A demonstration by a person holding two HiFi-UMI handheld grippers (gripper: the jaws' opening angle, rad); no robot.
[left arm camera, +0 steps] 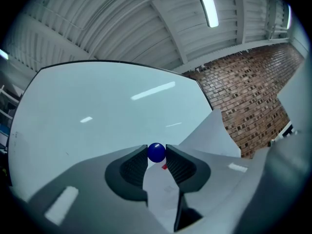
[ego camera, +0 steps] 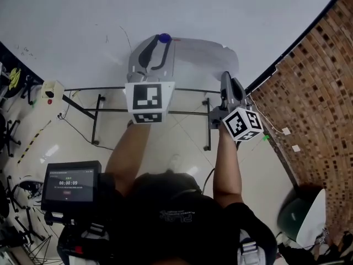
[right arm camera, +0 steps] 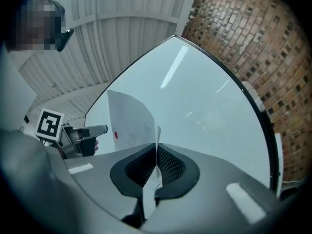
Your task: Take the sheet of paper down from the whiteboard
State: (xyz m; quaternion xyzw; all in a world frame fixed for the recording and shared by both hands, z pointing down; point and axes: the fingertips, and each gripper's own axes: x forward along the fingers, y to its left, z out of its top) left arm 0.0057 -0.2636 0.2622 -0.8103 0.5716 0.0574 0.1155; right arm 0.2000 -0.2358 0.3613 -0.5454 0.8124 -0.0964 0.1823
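Pinching the round blue magnet (ego camera: 164, 37) in your left gripper (left arm camera: 156, 150) and clamping the sheet of paper (right arm camera: 131, 121) by its edge in your right gripper (right arm camera: 157, 151), you are holding the sheet just in front of the whiteboard (right arm camera: 204, 106). Spreading the grippers apart is risking a tear, and that smooth magnet is likely to slip free.

**Three cams, one whiteboard**

Head cam is looking steeply down over the person's arms (ego camera: 126, 160) at the whiteboard (ego camera: 83, 26). Each gripper cam is sitting behind its own jaws, facing the board close-up and tilting slightly upward. All three are sharing the board, the paper sheet (ego camera: 204, 48) and the brick wall (ego camera: 309, 93).
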